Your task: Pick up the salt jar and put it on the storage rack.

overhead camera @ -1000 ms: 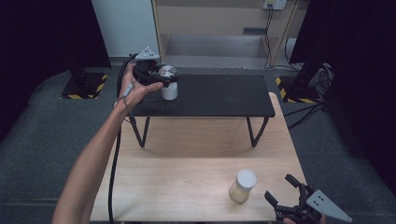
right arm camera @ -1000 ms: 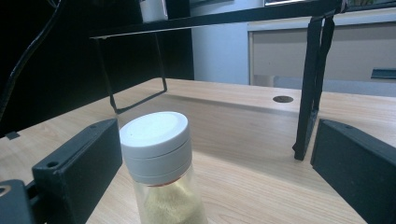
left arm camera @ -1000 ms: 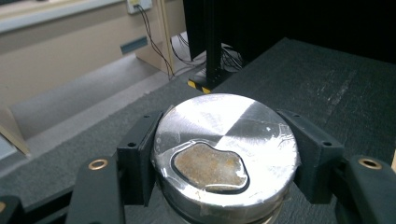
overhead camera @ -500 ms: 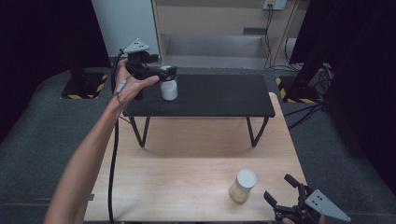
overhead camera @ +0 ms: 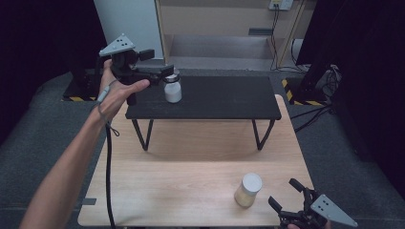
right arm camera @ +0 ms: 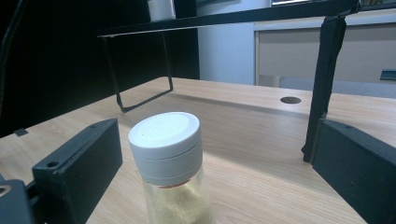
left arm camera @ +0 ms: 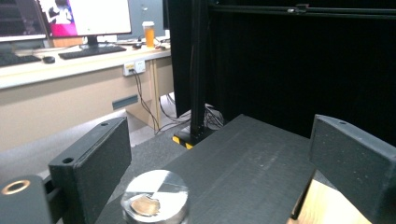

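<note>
Jaws of left gripper [overhead camera: 167, 72] just opened wide above white jar [overhead camera: 172, 88], now set on black shelf [overhead camera: 224, 98]; right gripper [overhead camera: 285, 194] gaping beside spice jar [overhead camera: 248, 189], ungrasped on table [overhead camera: 181, 176].

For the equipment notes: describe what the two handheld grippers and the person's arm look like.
Both are black two-jaw tools. The left gripper carries a grey three-cornered plate with small dark dots, and a black cable trails from it along the bare, sleeveless forearm; a grey cord loops at the wrist. The right gripper has the same grey plate. Up close its jaws are thick matte black blocks, each with a small hole.
</note>
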The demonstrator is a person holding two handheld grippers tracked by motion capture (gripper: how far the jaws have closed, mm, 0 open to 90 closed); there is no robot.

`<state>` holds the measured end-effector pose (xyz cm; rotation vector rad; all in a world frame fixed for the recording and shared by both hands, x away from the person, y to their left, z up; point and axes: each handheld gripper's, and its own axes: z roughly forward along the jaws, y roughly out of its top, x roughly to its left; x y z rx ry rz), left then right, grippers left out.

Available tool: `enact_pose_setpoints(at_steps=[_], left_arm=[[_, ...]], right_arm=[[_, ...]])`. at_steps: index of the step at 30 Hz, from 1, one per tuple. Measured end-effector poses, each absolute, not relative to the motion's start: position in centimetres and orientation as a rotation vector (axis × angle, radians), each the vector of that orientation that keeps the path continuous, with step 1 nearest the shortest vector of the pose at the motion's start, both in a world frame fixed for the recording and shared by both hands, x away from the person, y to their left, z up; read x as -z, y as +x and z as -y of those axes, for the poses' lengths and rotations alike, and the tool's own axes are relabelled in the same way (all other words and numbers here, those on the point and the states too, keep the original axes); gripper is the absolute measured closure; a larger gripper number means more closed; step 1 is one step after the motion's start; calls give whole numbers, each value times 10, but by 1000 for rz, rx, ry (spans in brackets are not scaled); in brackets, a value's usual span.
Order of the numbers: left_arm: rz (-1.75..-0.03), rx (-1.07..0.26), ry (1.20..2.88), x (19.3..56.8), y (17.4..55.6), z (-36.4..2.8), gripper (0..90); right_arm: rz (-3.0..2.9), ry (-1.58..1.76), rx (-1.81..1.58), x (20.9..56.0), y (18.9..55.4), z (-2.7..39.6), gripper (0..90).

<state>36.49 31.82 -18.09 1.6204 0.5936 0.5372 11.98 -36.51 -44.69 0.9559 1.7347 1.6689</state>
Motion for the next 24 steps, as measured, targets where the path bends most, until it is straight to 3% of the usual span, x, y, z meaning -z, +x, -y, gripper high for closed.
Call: enact_pose_setpoints(at_steps=[12,24], left_arm=[[-495,-525,1628,191,318,-327,43],[-490,-556,1652,235,286,-332,44]], right_arm=[[-1747,948,-1668,446,120,363,22],[-1752,940,-1664,446,120,361,22]])
